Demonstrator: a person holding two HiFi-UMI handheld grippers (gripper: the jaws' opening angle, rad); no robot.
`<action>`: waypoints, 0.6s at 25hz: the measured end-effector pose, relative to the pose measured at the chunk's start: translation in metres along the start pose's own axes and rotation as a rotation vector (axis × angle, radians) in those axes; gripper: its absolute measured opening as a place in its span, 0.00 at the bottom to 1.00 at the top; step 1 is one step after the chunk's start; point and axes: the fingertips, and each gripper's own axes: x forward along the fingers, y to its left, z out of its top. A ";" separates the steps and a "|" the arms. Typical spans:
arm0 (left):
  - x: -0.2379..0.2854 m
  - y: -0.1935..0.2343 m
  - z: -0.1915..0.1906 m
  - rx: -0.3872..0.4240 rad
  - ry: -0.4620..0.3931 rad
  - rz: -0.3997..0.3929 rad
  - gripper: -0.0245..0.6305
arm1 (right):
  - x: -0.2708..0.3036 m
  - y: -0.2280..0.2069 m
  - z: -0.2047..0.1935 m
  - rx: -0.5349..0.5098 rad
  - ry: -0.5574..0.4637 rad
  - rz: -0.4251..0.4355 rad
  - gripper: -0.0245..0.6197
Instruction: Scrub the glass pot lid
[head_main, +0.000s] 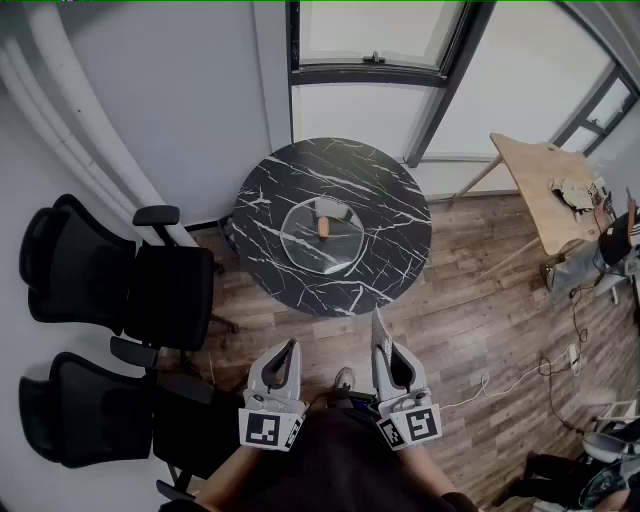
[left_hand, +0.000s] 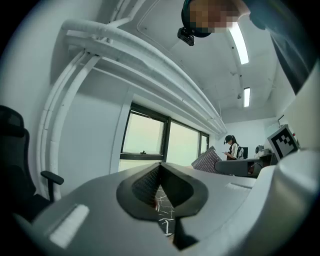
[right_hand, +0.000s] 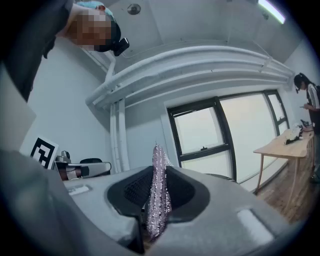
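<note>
Closest, left gripper (head_main: 290, 348) has its fingers closed, empty; right gripper (head_main: 384, 350) pinches a limp scrubber (right_hand: 158, 197). At twelve o'clock, the glass lid (head_main: 300, 246) looks rigid, slippery, breakable: steady its knob (head_main: 323, 228).

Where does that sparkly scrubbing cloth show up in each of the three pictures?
Head view: low, right of centre, the cloth sticks out ahead of the right gripper.
Left gripper view: right of centre, a textured wedge pokes from the right gripper, probably that cloth.
Right gripper view: bottom centre, pinched upright between the jaws.
Shared landmark: the window.
</note>
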 end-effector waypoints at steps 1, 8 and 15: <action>0.000 -0.001 -0.002 0.001 0.004 -0.003 0.04 | 0.000 -0.001 0.000 0.000 -0.002 0.000 0.16; 0.001 0.002 -0.008 -0.008 0.015 0.011 0.04 | 0.000 -0.005 0.002 0.020 -0.030 -0.011 0.16; 0.011 -0.009 -0.014 -0.005 0.033 0.018 0.04 | -0.003 -0.017 0.004 0.039 -0.037 0.012 0.16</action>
